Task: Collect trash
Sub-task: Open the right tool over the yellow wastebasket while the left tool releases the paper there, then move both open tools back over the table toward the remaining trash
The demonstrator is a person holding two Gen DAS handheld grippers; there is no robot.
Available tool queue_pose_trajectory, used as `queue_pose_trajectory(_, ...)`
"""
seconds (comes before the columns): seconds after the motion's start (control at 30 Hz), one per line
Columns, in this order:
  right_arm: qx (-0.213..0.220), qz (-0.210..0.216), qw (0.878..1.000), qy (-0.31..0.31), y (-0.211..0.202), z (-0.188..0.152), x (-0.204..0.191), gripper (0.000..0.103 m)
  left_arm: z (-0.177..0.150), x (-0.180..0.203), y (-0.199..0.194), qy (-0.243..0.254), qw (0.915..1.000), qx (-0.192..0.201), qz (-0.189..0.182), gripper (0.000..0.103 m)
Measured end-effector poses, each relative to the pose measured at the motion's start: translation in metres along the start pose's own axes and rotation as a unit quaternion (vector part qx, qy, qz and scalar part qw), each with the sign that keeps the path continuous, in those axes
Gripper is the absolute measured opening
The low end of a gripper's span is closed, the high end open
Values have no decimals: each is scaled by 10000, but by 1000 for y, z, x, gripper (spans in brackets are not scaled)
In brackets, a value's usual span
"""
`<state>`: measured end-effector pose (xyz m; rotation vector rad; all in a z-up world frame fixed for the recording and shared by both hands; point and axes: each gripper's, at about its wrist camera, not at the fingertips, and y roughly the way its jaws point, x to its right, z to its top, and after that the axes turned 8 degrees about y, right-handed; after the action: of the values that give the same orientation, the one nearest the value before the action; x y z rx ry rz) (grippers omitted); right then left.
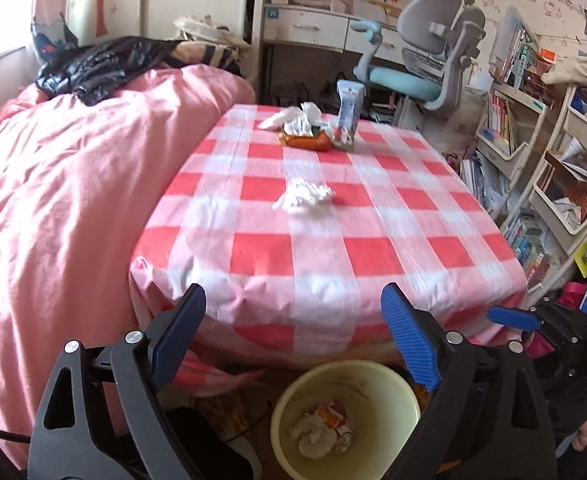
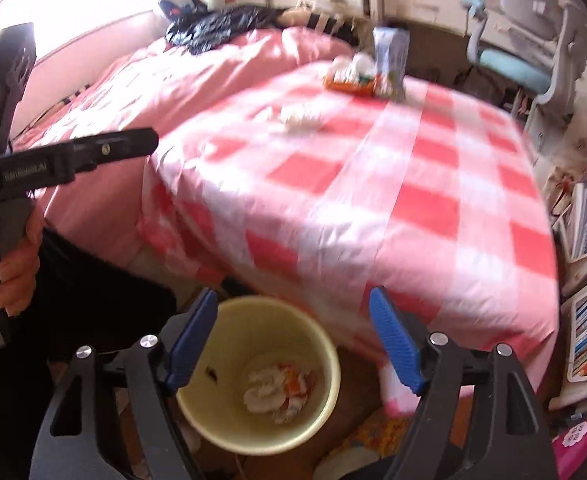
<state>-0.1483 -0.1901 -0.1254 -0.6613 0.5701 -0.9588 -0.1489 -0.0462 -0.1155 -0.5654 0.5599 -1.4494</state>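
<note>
Below the table's near edge, my yellow bin (image 1: 345,420) holds crumpled trash; both my left gripper (image 1: 293,320) and right gripper (image 2: 293,320) hang spread, holding nothing. Mid-table lies a tissue wad (image 1: 303,196); near the far edge, wrappers (image 1: 305,138) touch an upright carton (image 1: 349,110).

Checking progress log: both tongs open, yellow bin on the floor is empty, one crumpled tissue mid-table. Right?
Not quite. The round yellow plastic bin already holds tissue and wrapper scraps, as the right wrist view shows. Both tongs are open, and the crumpled white tissue lies mid-table.
</note>
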Motion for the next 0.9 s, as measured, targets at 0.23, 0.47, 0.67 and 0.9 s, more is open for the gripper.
queue_pose_trajectory(0.23, 475, -67, 9978, 448, -3, 17, 5, 86, 10, 5, -2, 60, 9994, 201, 275, 91)
queue_pose_trajectory(0.47, 1029, -188, 9927, 597, -22, 47, 13, 89, 42, -1, -6, -165, 9966, 610, 523, 92)
queue_pose_trajectory(0.67, 1594, -488, 9860, -55, -30, 112, 16, 95, 84, -12, 1, -448, 9916, 991, 703, 96)
queue_pose_trajectory(0.9, 1557, -716, 9841, 470, 7, 142, 52, 95, 126, -29, 40, -514, 9905, 940, 866, 96)
